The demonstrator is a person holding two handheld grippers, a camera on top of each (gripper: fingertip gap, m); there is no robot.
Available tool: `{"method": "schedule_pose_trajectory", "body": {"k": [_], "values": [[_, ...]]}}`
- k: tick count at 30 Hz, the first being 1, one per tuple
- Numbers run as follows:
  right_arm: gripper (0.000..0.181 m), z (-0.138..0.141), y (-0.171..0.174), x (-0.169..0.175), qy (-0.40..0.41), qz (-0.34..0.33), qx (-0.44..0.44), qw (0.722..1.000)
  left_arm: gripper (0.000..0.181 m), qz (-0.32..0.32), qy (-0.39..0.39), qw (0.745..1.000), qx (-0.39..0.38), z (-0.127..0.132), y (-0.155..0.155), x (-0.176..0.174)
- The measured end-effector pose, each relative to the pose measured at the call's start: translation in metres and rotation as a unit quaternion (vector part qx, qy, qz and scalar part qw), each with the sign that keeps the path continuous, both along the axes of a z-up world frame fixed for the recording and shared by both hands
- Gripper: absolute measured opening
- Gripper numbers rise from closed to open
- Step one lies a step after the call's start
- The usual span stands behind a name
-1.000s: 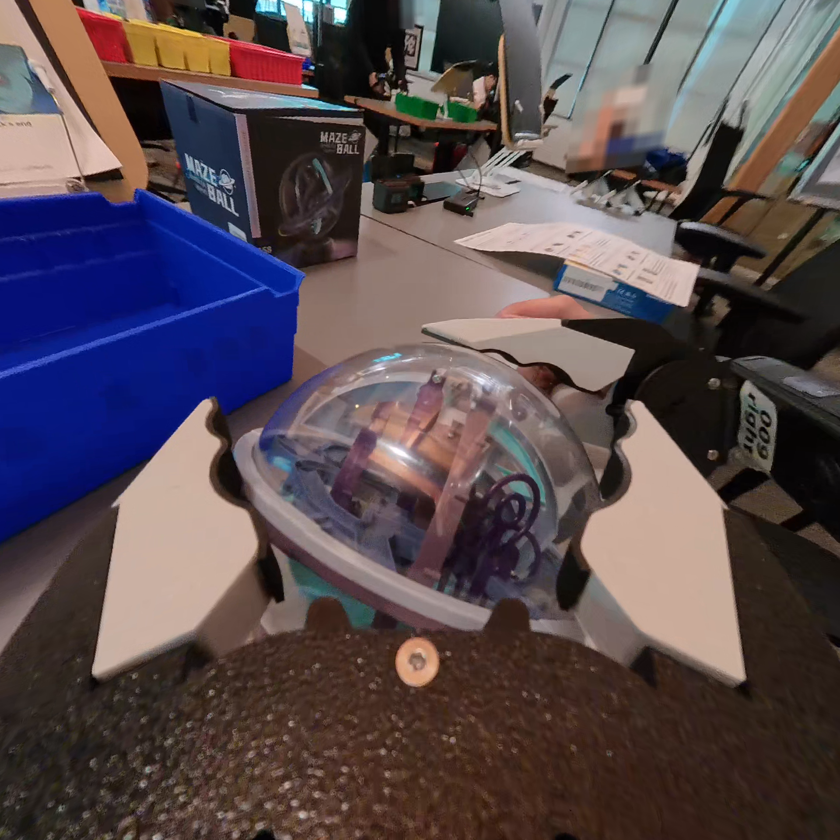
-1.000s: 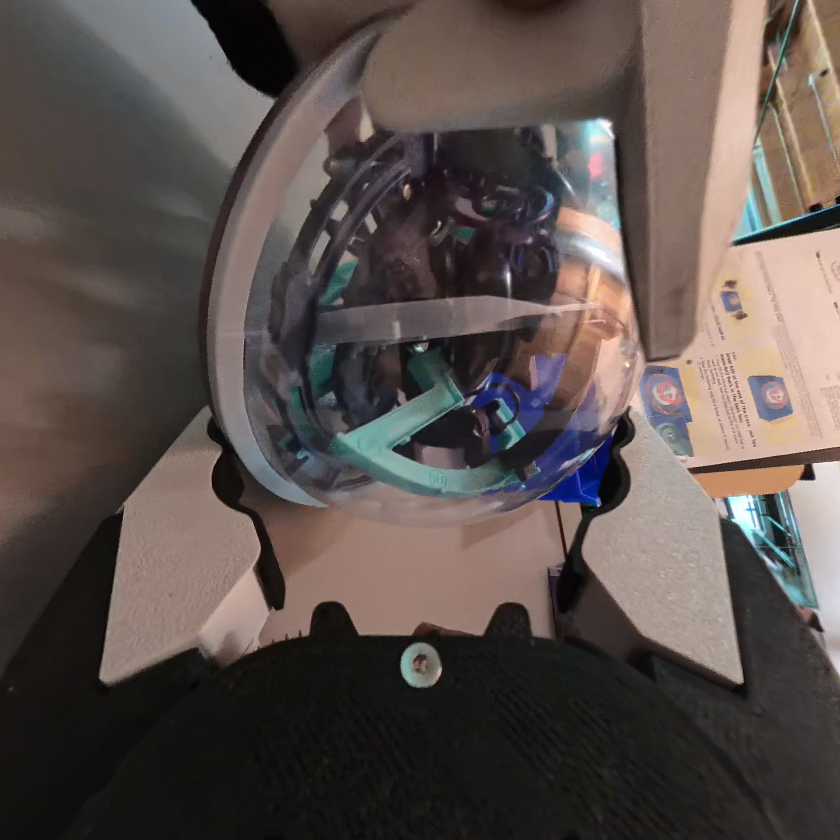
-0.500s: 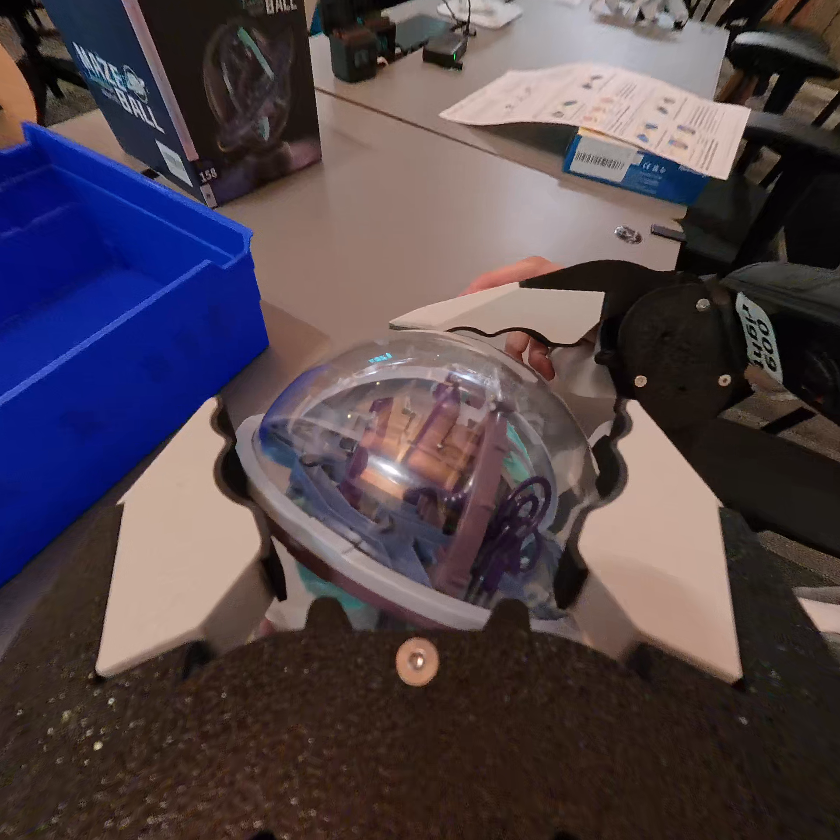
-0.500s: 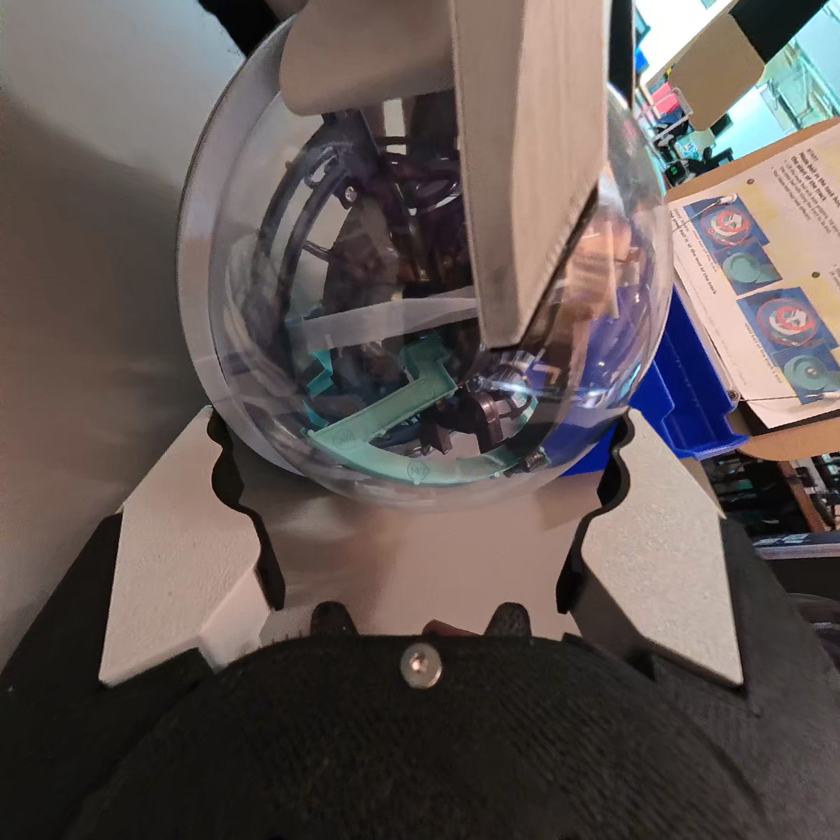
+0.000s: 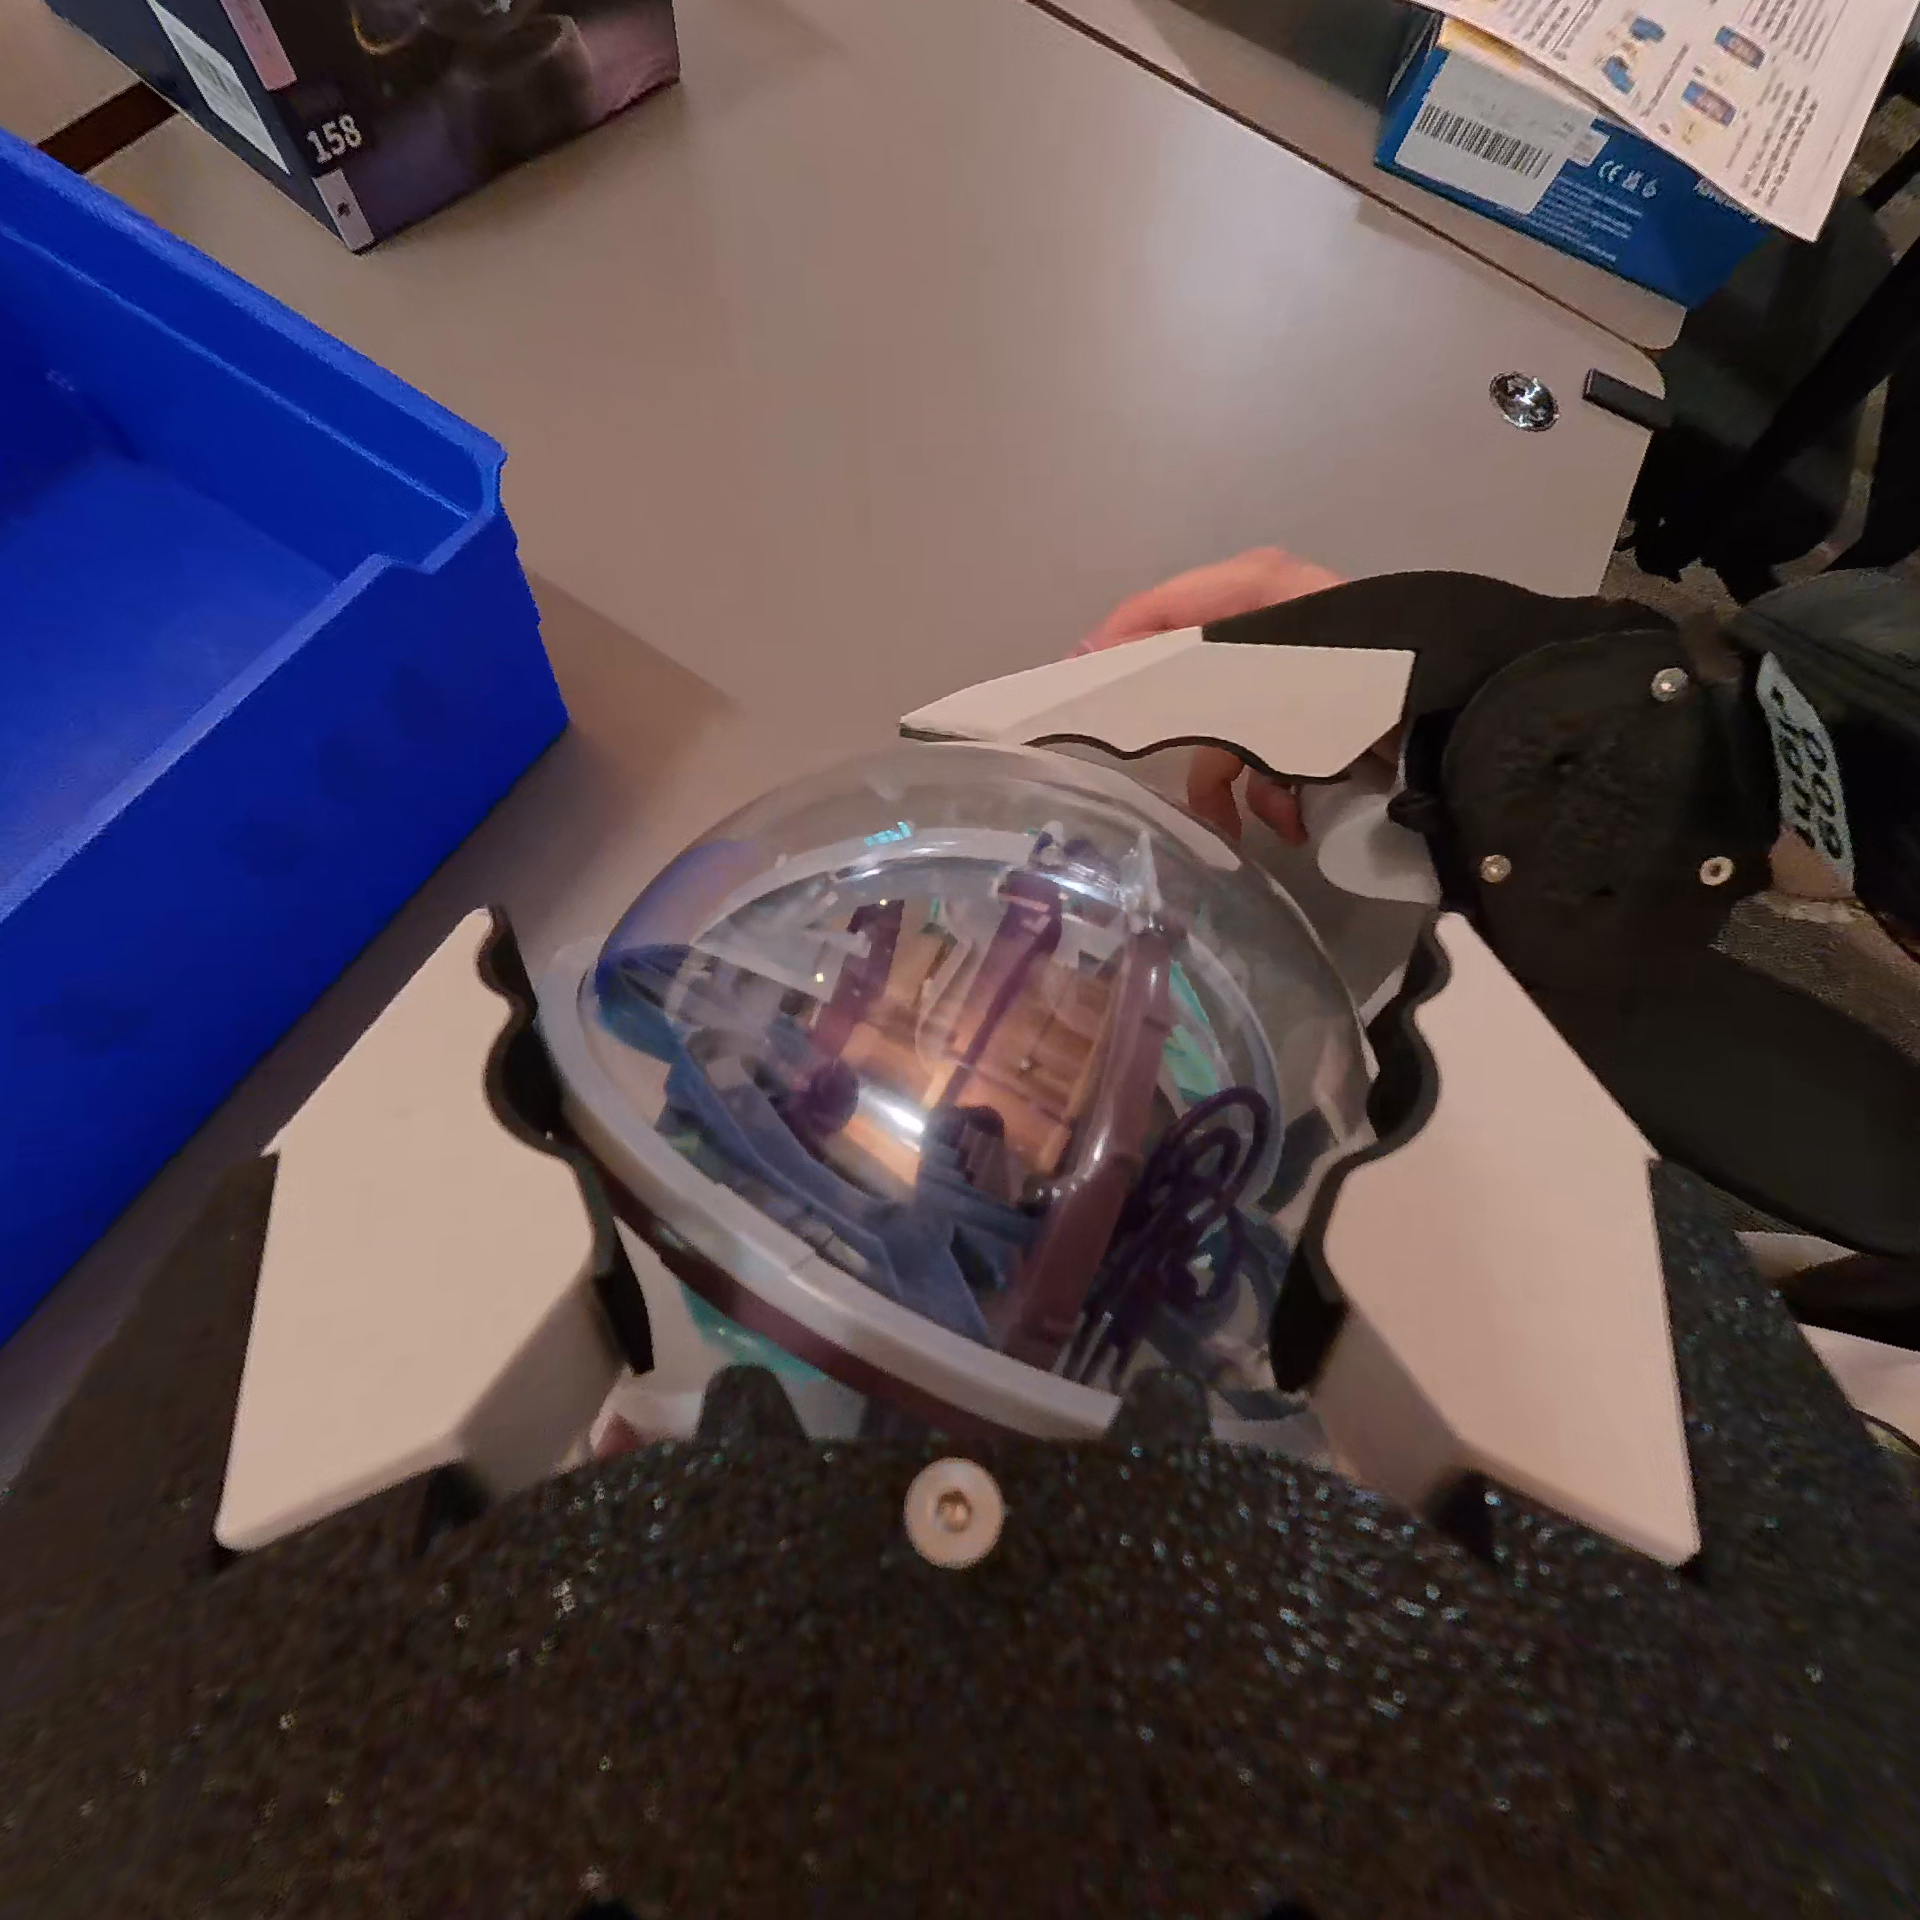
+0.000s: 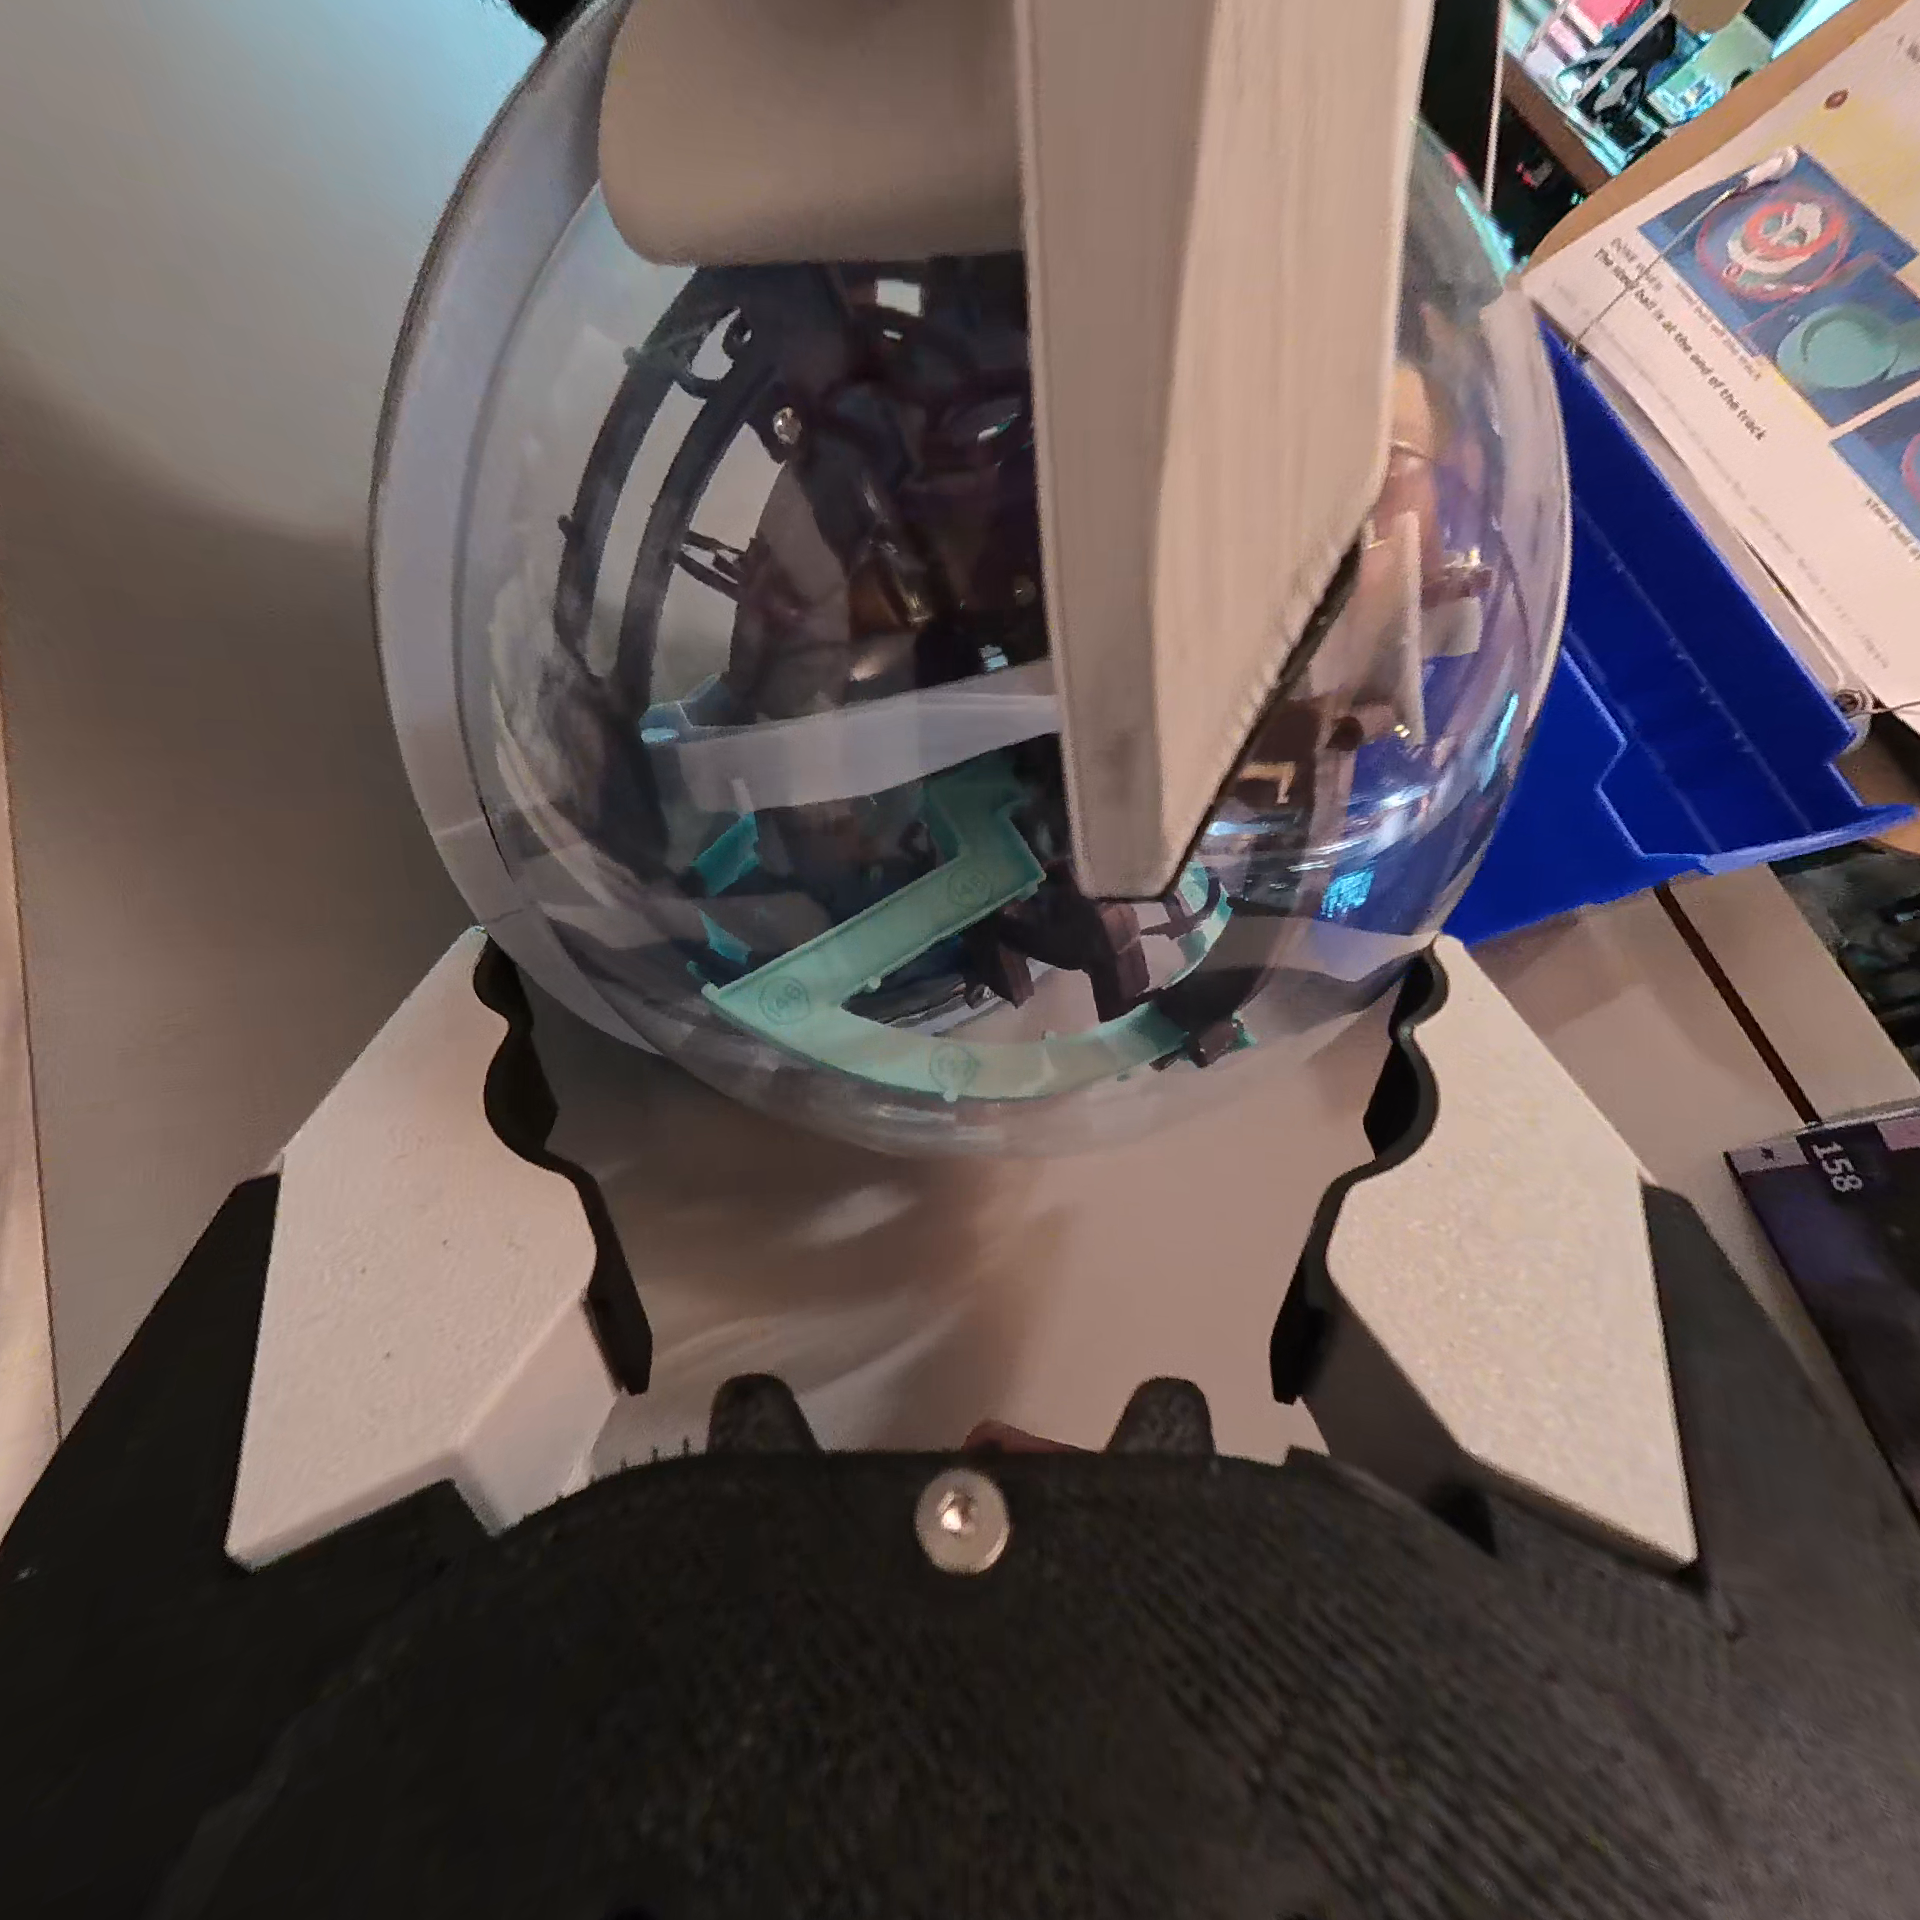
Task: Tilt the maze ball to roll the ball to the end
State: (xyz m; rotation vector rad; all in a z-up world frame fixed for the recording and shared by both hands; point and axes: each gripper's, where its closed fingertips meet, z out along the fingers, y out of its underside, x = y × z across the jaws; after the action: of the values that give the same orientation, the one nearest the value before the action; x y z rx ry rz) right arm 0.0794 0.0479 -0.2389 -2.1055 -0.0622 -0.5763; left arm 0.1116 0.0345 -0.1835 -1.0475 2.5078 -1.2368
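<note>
Clear maze ball [image 5: 966,1049] between both tools

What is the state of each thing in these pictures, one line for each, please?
maze ball: lifted off the table, tilted, held by both grippers.
left gripper: shut on the maze ball.
right gripper: shut on the maze ball.
blue bin: open, nothing seen inside.
dark box: standing on the table, closed.

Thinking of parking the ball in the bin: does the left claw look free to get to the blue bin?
Probably not yet: the left claw grips the maze ball; the blue bin sits open beside it.
</note>
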Motion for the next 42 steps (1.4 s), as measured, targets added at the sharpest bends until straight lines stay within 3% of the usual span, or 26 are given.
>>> {"method": "schedule_pose_trajectory", "body": {"k": [6, 9, 13, 17, 26, 32, 38, 42], "values": [[0.147, 0.002, -0.016, 0.001, -0.005, -0.013, -0.031, 0.999, 0.155, -0.013, 0.005, 0.999, 0.032, -0.002, -0.001, -0.003], [0.146, 0.020, -0.026, 0.002, 0.006, -0.036, 0.004, 0.999, 0.155, -0.018, 0.011, 0.999, 0.048, -0.004, 0.000, -0.005], [0.132, 0.028, -0.017, -0.013, 0.007, -0.006, 0.020, 1.000, 0.155, -0.043, -0.001, 0.997, 0.065, -0.005, -0.004, -0.008], [0.135, 0.028, -0.012, -0.012, -0.004, 0.010, 0.003, 1.000, 0.155, -0.053, -0.009, 0.996, 0.068, -0.005, -0.005, -0.011], [0.155, 0.015, -0.009, -0.009, 0.028, 0.055, 0.015, 0.998, 0.142, -0.085, -0.009, 0.996, -0.033, 0.011, -0.018, -0.015], [0.155, 0.015, -0.015, -0.001, 0.041, 0.054, 0.040, 0.997, 0.149, -0.063, -0.001, 0.992, -0.107, 0.013, -0.022, -0.004], [0.154, 0.015, -0.021, 0.003, 0.059, 0.047, 0.064, 0.995, 0.158, -0.054, -0.028, 0.988, -0.141, 0.018, -0.031, 0.004], [0.153, 0.013, -0.026, 0.001, 0.063, 0.054, 0.064, 0.994, 0.156, -0.050, -0.005, 0.992, -0.116, 0.012, -0.032, 0.000]]}}
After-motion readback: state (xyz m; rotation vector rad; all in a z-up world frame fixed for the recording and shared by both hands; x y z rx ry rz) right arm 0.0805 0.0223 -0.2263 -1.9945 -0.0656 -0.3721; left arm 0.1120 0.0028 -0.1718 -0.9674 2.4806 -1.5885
